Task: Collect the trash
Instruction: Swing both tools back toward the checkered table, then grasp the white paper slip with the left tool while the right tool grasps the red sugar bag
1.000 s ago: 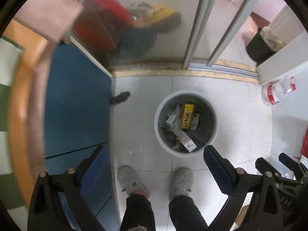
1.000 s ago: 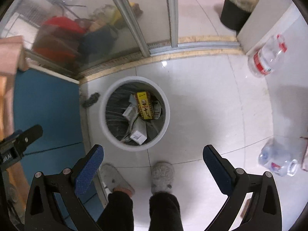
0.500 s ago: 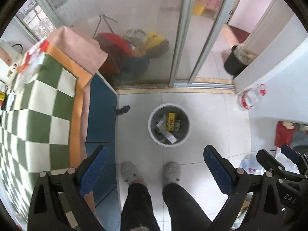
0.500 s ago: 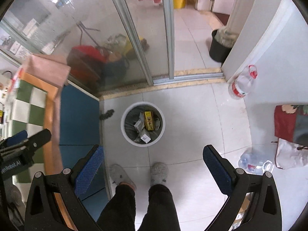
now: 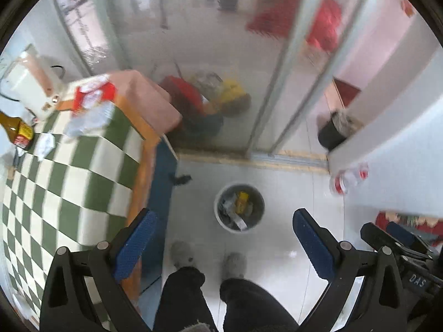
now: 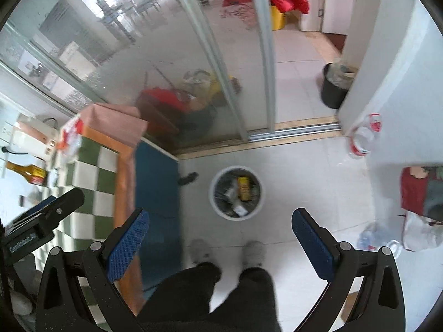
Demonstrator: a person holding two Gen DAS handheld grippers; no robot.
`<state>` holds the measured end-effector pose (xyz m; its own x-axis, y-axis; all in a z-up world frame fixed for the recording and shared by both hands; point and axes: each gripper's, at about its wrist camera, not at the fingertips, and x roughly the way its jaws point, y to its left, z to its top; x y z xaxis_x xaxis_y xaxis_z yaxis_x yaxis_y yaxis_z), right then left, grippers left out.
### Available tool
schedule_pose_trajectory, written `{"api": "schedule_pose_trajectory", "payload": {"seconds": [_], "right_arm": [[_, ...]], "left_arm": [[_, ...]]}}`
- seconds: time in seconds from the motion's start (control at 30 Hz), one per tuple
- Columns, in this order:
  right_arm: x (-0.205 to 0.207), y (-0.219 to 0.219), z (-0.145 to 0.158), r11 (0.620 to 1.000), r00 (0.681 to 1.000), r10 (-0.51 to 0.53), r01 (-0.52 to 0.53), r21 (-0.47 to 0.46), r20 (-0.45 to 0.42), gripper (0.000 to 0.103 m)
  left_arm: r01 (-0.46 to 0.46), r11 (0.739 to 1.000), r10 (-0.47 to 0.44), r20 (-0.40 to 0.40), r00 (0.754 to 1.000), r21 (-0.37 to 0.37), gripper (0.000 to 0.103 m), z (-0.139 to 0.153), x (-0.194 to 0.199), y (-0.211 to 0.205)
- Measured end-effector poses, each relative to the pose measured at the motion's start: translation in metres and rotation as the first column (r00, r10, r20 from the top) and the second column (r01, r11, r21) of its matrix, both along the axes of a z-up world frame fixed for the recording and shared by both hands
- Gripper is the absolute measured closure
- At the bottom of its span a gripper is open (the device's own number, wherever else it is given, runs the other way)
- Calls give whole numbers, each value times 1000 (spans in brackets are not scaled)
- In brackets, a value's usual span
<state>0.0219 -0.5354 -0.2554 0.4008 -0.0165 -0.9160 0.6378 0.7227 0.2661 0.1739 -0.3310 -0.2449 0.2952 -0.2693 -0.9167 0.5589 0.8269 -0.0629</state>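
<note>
Both tools, left tool (image 5: 221, 244) and right tool (image 6: 218, 242), are hanging wide open and empty above the bin (image 5: 239, 207) at frame centre, and wrappers (image 5: 88, 113) at upper left are risking sliding off the worktop (image 5: 69, 177) if snatched carelessly.

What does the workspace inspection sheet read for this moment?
Surface: checkered tablecloth on table; pale tiled floor.
Job's things: round bin on floor holding boxes and wrappers; crumpled wrappers on table.
Clutter: brown bottle, plastic bottle by wall.
Grippers: left tool open, empty; right tool open, empty.
Cables: black cord at white appliance.
Surroundings: glass sliding door, black bucket.
</note>
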Motion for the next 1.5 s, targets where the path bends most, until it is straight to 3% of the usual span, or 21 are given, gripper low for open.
{"api": "schedule_pose_trajectory", "payload": {"seconds": [0.2, 0.33, 0.43, 0.53, 0.63, 0.7, 0.8, 0.87, 0.97, 1.07, 1.1, 1.2, 1.23, 1.27, 1.3, 1.33, 1.37, 1.5], "right_arm": [[122, 44, 20, 986, 985, 164, -165, 29, 44, 0], [223, 93, 16, 961, 962, 269, -271, 48, 46, 0], [316, 146, 5, 930, 931, 364, -365, 41, 36, 0], [398, 192, -27, 901, 901, 433, -433, 31, -24, 0], [464, 229, -75, 890, 881, 455, -456, 26, -128, 0], [493, 247, -104, 889, 869, 452, -456, 28, -201, 0], [512, 264, -131, 888, 849, 446, -459, 21, -283, 0], [511, 271, -137, 888, 844, 444, -460, 17, -301, 1], [506, 276, -135, 892, 858, 441, -451, 25, -263, 22], [497, 281, -125, 883, 864, 437, -465, -65, -252, 41], [492, 281, -122, 879, 866, 435, -468, -92, -247, 54], [489, 281, -118, 880, 873, 432, -462, -105, -225, 73], [487, 281, -116, 880, 874, 433, -463, -107, -221, 75], [487, 281, -115, 881, 875, 433, -462, -105, -215, 75], [487, 282, -113, 882, 877, 432, -459, -106, -208, 76], [486, 279, -111, 884, 880, 431, -457, -104, -201, 77], [485, 279, -106, 888, 885, 427, -449, -99, -185, 78], [471, 270, -88, 905, 905, 409, -418, -74, -117, 81]], "left_arm": [[-192, 981, 194, 64, 979, -28, 1, 27, 98, 80], [-338, 941, 337, 60, 940, -2, 1, 20, 167, 158], [-456, 889, 452, 67, 889, 51, 1, 1, 215, 225], [-574, 812, 572, 48, 819, 107, 1, -30, 256, 296], [-643, 752, 649, 10, 761, 149, 1, -60, 288, 345], [-667, 727, 678, -19, 735, 164, 1, -77, 304, 365], [-685, 712, 699, -62, 712, 154, 1, -96, 326, 383], [-683, 716, 697, -92, 711, 142, 1, -107, 338, 384], [-661, 741, 672, -143, 727, 120, 2, -125, 355, 375], [-605, 785, 620, -175, 765, 137, 2, -143, 367, 359], [-589, 795, 607, -181, 774, 144, 3, -148, 370, 354], [-563, 814, 580, -166, 797, 143, 21, -155, 371, 339], [-557, 821, 571, -146, 808, 127, 26, -153, 369, 336], [-550, 826, 563, -137, 815, 120, 37, -151, 369, 333], [-543, 832, 554, -123, 823, 113, 59, -148, 368, 331], [-536, 837, 547, -117, 829, 111, 87, -145, 366, 328], [-519, 847, 530, -118, 840, 114, 98, -144, 366, 326], [-508, 855, 518, -117, 847, 107, 102, -140, 358, 330]]}}
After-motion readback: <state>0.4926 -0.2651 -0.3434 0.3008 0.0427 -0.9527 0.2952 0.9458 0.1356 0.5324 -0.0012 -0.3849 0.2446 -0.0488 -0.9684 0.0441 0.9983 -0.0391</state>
